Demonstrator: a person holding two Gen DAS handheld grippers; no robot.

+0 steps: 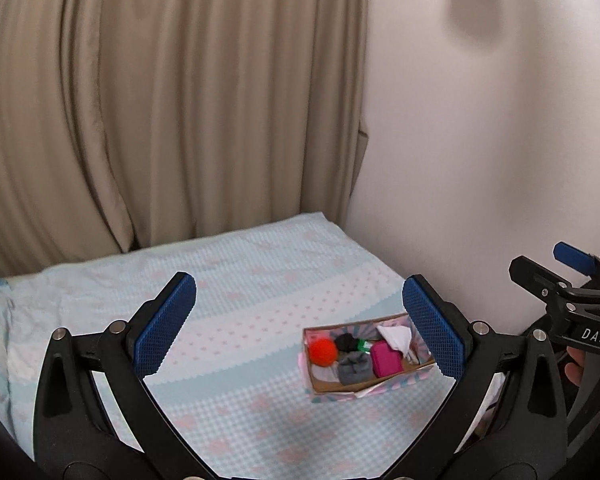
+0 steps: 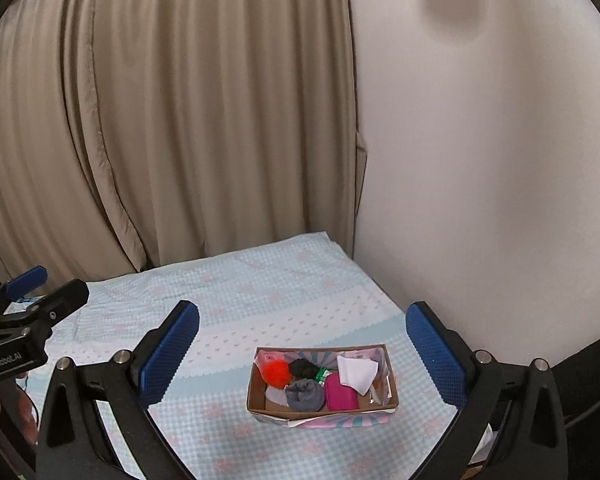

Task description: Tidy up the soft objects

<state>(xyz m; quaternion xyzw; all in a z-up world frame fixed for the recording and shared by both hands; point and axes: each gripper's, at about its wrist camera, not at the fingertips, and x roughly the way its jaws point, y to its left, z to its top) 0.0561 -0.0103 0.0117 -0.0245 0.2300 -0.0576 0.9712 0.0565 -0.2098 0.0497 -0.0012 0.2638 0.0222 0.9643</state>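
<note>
A small cardboard box (image 2: 323, 410) sits on the blue and pink bedspread (image 2: 228, 292), near the white wall (image 2: 480, 160). Inside it lie an orange fluffy ball (image 2: 276, 372), a black soft thing (image 2: 303, 367), a gray rolled sock (image 2: 305, 394), a pink pouch (image 2: 341, 397) and a white cloth (image 2: 357, 372). The left gripper (image 1: 300, 328) and the right gripper (image 2: 302, 354) both hang above the bed with fingers spread wide, holding nothing. A tan curtain (image 2: 180, 120) hangs behind.
</note>
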